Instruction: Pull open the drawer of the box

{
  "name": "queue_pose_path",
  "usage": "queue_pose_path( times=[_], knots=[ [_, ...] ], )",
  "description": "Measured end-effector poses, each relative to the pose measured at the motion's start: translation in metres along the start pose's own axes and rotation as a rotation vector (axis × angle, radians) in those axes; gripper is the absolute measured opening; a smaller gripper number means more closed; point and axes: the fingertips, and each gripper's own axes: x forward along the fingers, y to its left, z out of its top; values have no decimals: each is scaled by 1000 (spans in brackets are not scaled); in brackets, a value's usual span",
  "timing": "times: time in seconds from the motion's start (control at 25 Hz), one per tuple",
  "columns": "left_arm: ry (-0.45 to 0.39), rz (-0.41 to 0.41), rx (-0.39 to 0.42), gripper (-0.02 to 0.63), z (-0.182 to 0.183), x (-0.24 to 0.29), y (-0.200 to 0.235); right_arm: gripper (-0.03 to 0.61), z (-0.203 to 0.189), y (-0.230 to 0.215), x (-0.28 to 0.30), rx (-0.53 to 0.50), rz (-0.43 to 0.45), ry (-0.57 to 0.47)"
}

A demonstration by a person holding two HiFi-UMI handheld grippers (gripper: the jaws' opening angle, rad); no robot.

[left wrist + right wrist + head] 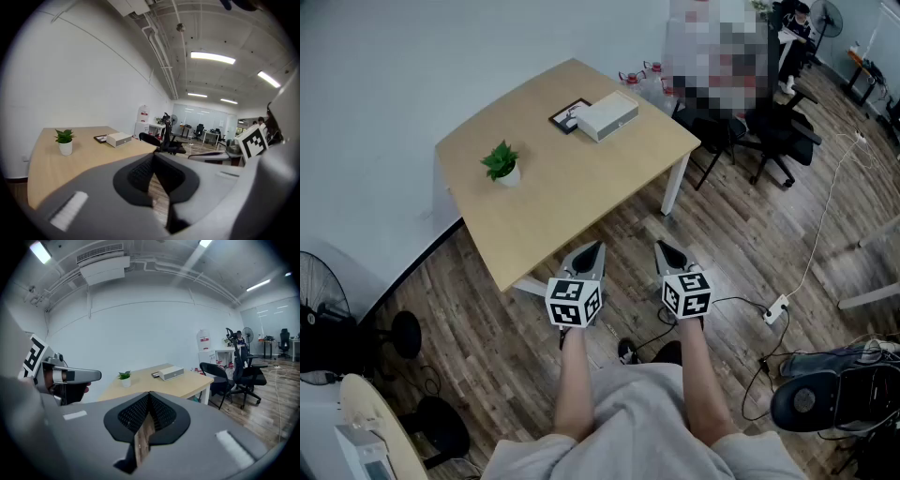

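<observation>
The white box [607, 116] sits at the far end of the table [544, 187], past the potted plant [502, 163], and its drawer looks closed. The left gripper [592, 247] and right gripper [661, 247] hover over the floor, well apart from the box. Both are pinched together on nothing, likely because the reach is not yet begun.

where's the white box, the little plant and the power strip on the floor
white box [607, 116], head view, its top
plant [500, 159], head view, its leaves
power strip [775, 308], head view, its middle
</observation>
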Motion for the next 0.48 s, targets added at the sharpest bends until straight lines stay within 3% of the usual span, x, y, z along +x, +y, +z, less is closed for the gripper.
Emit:
queue_pose_path(
  times=[0.24, 0.48],
  knots=[
    [5, -8, 9, 52, 5, 2, 9, 2, 12, -7, 1, -30, -29, -29],
    [8, 3, -14, 52, 3, 5, 21, 0, 21, -18, -7, 100, 39, -89]
  ],
)
